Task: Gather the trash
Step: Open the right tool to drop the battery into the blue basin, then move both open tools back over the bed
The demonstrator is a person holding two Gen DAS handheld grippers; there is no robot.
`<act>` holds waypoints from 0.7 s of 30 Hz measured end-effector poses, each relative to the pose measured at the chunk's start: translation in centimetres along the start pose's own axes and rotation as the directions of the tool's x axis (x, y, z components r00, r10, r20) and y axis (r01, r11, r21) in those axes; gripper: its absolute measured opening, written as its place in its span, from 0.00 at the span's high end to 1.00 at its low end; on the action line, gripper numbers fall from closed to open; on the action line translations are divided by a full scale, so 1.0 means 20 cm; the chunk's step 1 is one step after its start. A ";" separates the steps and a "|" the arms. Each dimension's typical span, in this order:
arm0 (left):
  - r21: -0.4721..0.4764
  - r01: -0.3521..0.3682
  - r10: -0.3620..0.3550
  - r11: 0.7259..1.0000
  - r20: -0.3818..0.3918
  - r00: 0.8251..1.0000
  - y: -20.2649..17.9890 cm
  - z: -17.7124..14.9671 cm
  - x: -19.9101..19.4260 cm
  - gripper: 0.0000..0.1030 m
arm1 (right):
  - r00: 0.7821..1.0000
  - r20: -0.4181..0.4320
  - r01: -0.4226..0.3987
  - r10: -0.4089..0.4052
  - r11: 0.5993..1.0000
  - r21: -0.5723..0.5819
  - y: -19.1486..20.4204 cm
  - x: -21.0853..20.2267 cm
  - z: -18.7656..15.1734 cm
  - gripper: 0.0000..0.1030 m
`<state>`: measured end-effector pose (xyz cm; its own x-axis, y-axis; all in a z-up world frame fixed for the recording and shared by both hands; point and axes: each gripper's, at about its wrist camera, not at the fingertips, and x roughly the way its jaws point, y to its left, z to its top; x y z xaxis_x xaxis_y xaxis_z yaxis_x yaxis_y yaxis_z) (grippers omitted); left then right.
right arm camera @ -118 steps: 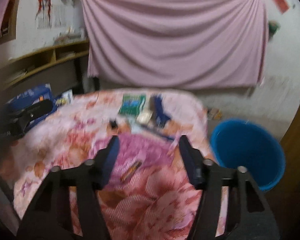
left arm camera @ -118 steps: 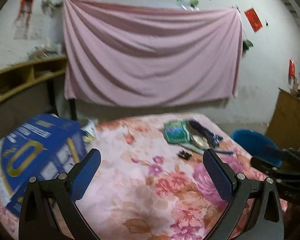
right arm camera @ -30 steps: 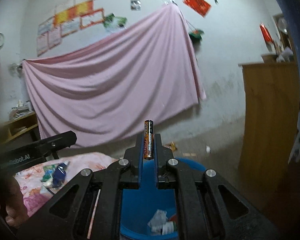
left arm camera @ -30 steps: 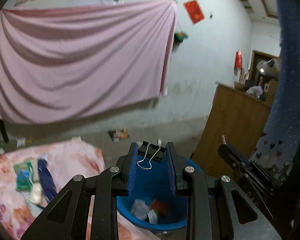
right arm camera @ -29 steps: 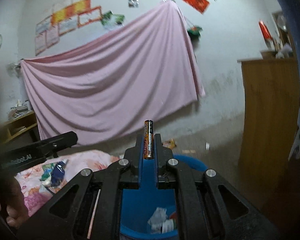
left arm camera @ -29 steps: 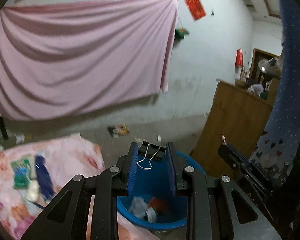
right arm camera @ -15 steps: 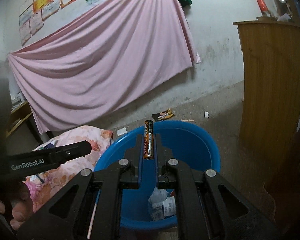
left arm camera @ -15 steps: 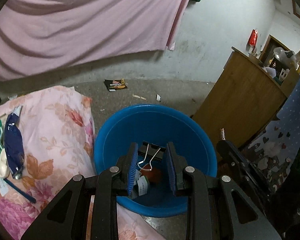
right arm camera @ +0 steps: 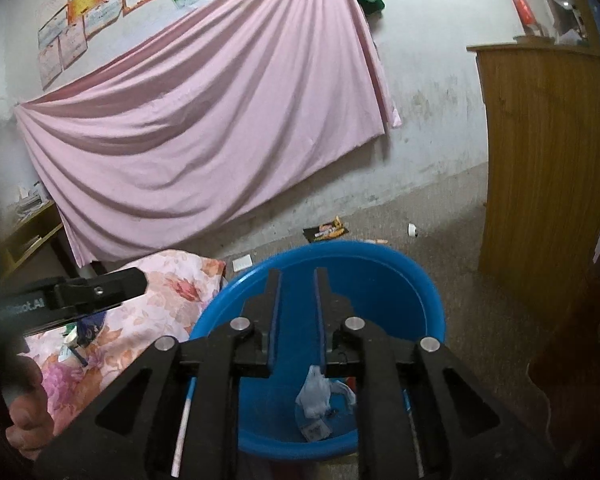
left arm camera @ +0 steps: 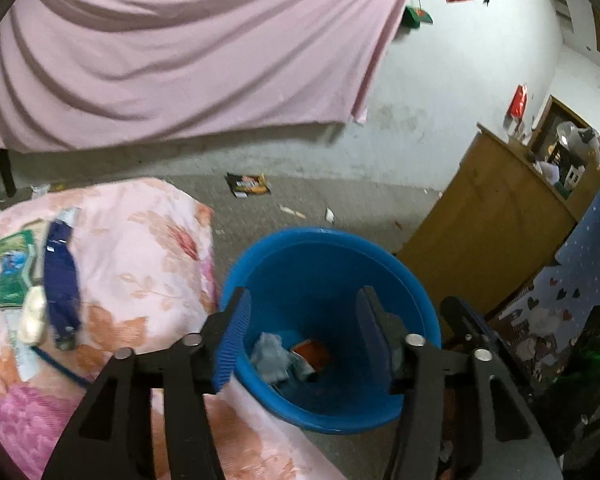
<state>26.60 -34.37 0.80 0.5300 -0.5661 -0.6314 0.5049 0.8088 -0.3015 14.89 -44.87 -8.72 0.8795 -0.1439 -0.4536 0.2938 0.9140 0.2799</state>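
Both tongs hang over the blue bucket, jaws just opened and nothing between them: the left tongs (left arm camera: 304, 340) spread wide, the right tongs (right arm camera: 296, 312) parted only narrowly. Below them the blue bucket (left arm camera: 380, 264) stands on the floor, holding crumpled pale paper (left arm camera: 270, 356) and an orange-red scrap (left arm camera: 312, 354) at its bottom. To the left of the left tongs, a tabletop under a floral pink cloth (left arm camera: 148, 248) touches the bucket's rim and carries a dark blue wrapper (left arm camera: 60, 276) and a green packet (left arm camera: 12, 272). Beyond the bucket, a snack wrapper (left arm camera: 248, 185) lies on the concrete floor. A wooden cabinet (left arm camera: 496, 236) stands to the right, and a pink sheet (left arm camera: 180, 52) drapes the far wall.
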 end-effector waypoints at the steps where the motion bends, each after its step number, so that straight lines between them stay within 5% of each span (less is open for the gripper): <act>1: -0.001 -0.010 0.010 1.000 0.022 1.000 0.01 0.00 -0.03 0.45 | 1.000 0.013 -0.002 0.002 1.000 -0.003 0.01 -0.01 0.01 0.53; 4: 0.003 -0.038 0.038 0.999 0.094 0.995 0.06 -0.01 -0.15 0.44 | 0.998 0.060 -0.015 0.016 1.000 -0.016 0.05 -0.07 0.03 0.42; 8: -0.006 -0.093 0.092 0.996 0.191 0.977 0.14 -0.03 -0.33 0.21 | 0.990 0.130 -0.053 0.058 0.998 -0.038 0.13 -0.15 0.06 0.22; 13: -0.022 -0.156 0.155 0.988 0.296 0.942 0.25 -0.08 -0.53 0.09 | 0.970 0.215 -0.104 0.116 0.992 -0.067 0.24 -0.26 0.07 0.03; 21: -0.089 -0.225 0.241 0.970 0.442 0.864 0.43 -0.20 -0.83 0.03 | 0.911 0.326 -0.215 0.253 0.965 -0.147 0.45 -0.39 0.06 0.00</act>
<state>19.30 -17.38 5.85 0.8806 -0.3650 -0.3024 0.3102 0.9262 -0.2144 11.10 -36.09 -1.59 0.9975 -0.0240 -0.0662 0.0395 0.9691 0.2435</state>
